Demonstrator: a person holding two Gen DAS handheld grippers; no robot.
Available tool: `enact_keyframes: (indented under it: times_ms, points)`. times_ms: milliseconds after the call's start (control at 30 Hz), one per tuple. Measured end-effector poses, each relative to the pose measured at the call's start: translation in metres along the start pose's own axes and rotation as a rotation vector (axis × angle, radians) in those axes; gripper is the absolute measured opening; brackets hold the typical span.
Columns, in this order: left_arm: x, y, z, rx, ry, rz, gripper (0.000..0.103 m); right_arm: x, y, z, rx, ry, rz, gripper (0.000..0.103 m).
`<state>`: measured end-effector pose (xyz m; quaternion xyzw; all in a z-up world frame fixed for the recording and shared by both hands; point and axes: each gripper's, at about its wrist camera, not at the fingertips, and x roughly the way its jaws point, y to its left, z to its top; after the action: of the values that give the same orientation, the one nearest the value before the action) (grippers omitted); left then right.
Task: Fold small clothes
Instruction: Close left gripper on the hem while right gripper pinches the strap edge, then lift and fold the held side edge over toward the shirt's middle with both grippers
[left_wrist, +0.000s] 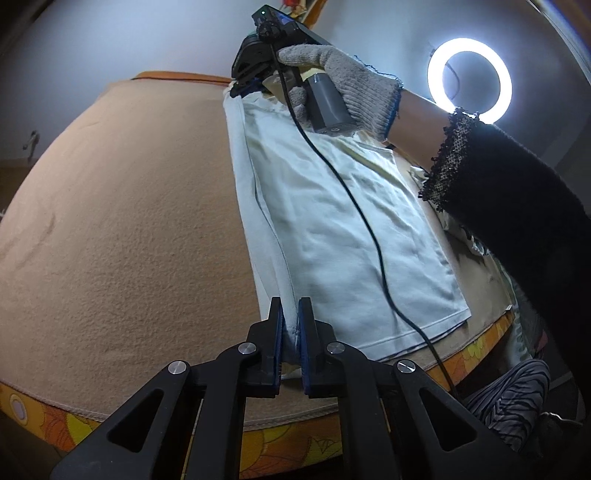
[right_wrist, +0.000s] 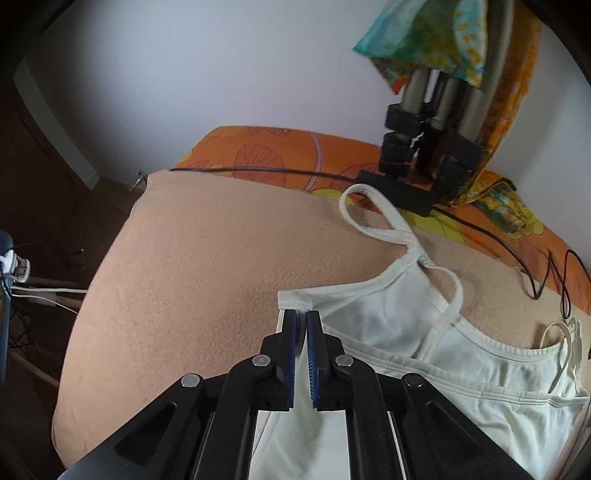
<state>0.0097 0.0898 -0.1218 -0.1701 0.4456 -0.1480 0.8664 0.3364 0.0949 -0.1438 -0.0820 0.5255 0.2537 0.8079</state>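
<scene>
A white strappy top lies flat on a beige blanket, its left side folded lengthwise into a narrow strip. My left gripper is shut on the near hem corner of that folded strip. At the far end a gloved hand holds the right gripper, down on the top's far left corner. In the right wrist view the right gripper is shut on the white top's folded upper edge, just behind its rolled corner. Thin straps loop out over the blanket.
An orange flowered sheet borders the blanket. A ring light glows at the upper right. A black stand foot and cables sit beyond the top. A black cable trails over the garment. A black sleeve crosses the right side.
</scene>
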Motion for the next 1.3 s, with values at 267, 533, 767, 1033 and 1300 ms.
enact_keyframes:
  times_ms: [267,533,767,1033,1300]
  points:
    - [-0.001,-0.017,0.003,0.042,0.0,-0.032,0.006,-0.035,-0.025,-0.016,0.002,-0.047,-0.036,0.002]
    - [0.011,-0.048,0.003,0.101,0.031,-0.072,0.006,-0.058,-0.075,-0.04,0.044,-0.062,-0.099,0.002]
    - [0.032,-0.07,0.004,0.129,0.088,-0.11,0.006,-0.053,-0.111,-0.047,0.087,-0.04,-0.127,0.001]
    - [0.064,-0.079,-0.004,0.123,0.193,-0.134,0.006,-0.047,-0.117,-0.044,0.062,-0.043,-0.154,0.001]
    - [0.067,-0.085,-0.003,0.143,0.209,-0.142,0.008,-0.049,-0.128,-0.047,0.056,-0.043,-0.159,0.004]
